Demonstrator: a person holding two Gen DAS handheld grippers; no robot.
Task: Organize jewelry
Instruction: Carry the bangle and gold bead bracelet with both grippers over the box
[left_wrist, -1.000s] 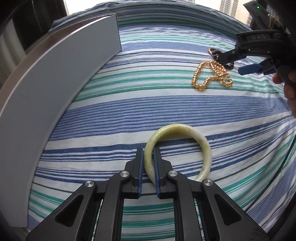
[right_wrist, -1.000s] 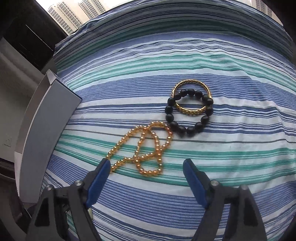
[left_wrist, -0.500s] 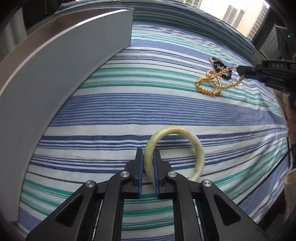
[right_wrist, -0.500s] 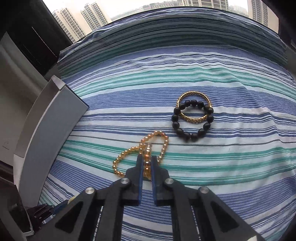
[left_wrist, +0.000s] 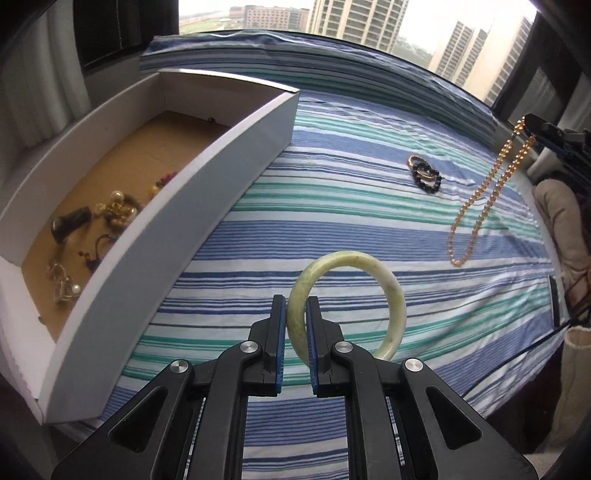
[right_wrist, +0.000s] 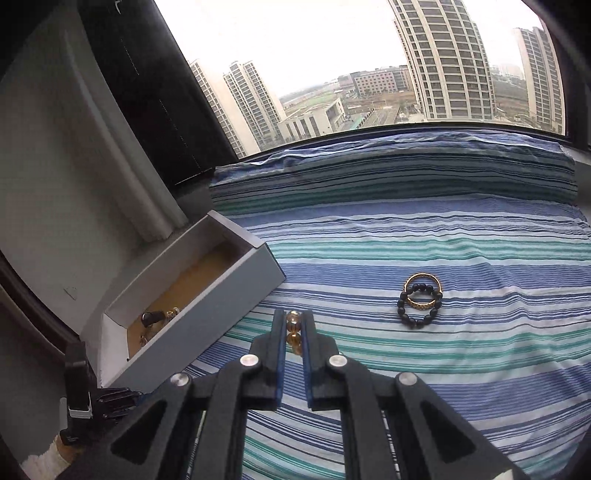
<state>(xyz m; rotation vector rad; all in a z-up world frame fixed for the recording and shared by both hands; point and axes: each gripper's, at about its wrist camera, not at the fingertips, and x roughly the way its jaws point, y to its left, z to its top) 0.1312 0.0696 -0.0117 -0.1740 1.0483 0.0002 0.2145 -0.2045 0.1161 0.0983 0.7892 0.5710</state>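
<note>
My left gripper (left_wrist: 296, 308) is shut on a pale green jade bangle (left_wrist: 373, 267) and holds it above the striped cloth, right of the white box (left_wrist: 207, 192). My right gripper (right_wrist: 293, 325) is shut on an amber bead necklace (right_wrist: 293, 320). In the left wrist view the necklace (left_wrist: 484, 199) hangs in the air from the right gripper (left_wrist: 532, 129) at the far right. A black bead bracelet (right_wrist: 419, 308) and a gold bangle (right_wrist: 422, 284) lie overlapped on the cloth; they also show in the left wrist view (left_wrist: 424, 173).
The white box has a brown floor with several jewelry pieces (left_wrist: 110, 212) at its near end. It stands at the left edge of the striped cloth (left_wrist: 332, 206); it also shows in the right wrist view (right_wrist: 207, 302). A window runs behind the cloth.
Both grippers have lifted. The jade bangle rose off the cloth in the left gripper. The right gripper, which closed on the amber necklace, raised it so it hangs free.
</note>
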